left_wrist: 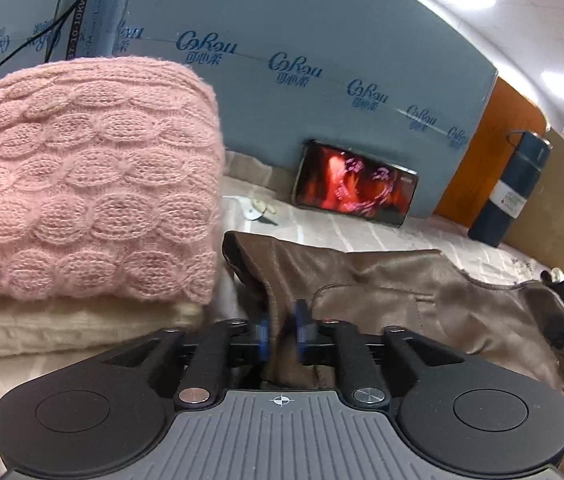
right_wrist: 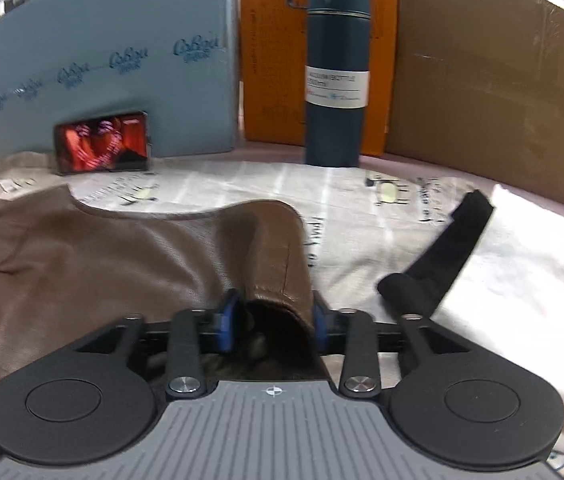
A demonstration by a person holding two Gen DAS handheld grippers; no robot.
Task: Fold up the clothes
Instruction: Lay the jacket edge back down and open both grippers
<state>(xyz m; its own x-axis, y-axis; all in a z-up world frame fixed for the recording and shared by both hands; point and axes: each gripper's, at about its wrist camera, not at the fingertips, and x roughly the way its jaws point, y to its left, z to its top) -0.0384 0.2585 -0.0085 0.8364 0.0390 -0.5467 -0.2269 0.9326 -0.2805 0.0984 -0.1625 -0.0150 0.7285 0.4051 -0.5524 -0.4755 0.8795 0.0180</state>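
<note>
A brown, leather-like garment lies spread on the printed, newspaper-like cover of the work surface, and both grippers have hold of it. The left gripper has its blue pads drawn in narrow, pinching a raised fold of the brown cloth between them. The right gripper stands wider, its pads pressed against either side of a thick rolled hem that bulges up between the jaws. Just beside the garment, in the left wrist view, a folded pink cable-knit sweater rests on top of a folded cream knit. In the right wrist view a white cloth lies to the right, with a black strap-like piece across its edge. Further back a phone with a lit reddish screen leans against a blue printed carton; a dark teal flask stands upright before an orange board and a brown cardboard box.
</note>
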